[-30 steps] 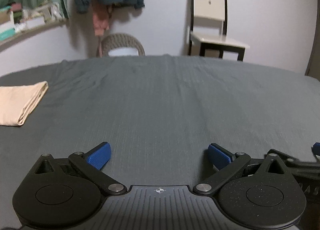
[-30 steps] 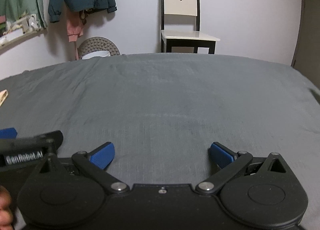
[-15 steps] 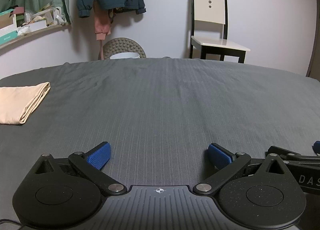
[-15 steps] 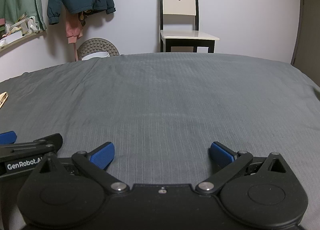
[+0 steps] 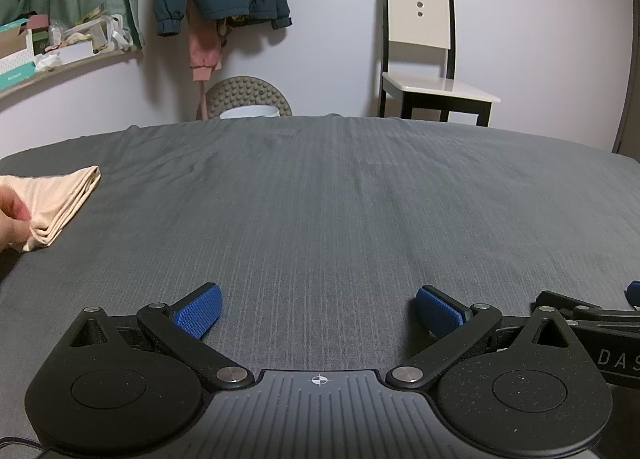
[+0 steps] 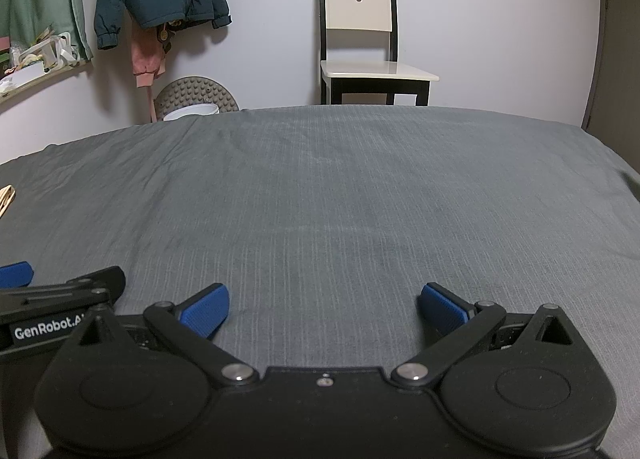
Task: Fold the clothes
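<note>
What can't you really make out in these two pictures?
- Folded beige cloth: left wrist view's left edge and a bare hand hide part; right wrist view shows only a sliver.
- Items on the wall shelf: too small to identify.
- Basin behind the bed: mostly hidden by the bed edge.

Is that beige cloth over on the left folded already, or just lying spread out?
Folded. The beige cloth shows stacked layers at its near corner and a neat doubled edge; a hand touches it.

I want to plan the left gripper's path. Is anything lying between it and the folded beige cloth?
No object lies between the left gripper and the folded beige cloth; only bare grey sheet. A hand is touching the cloth's near corner.
</note>
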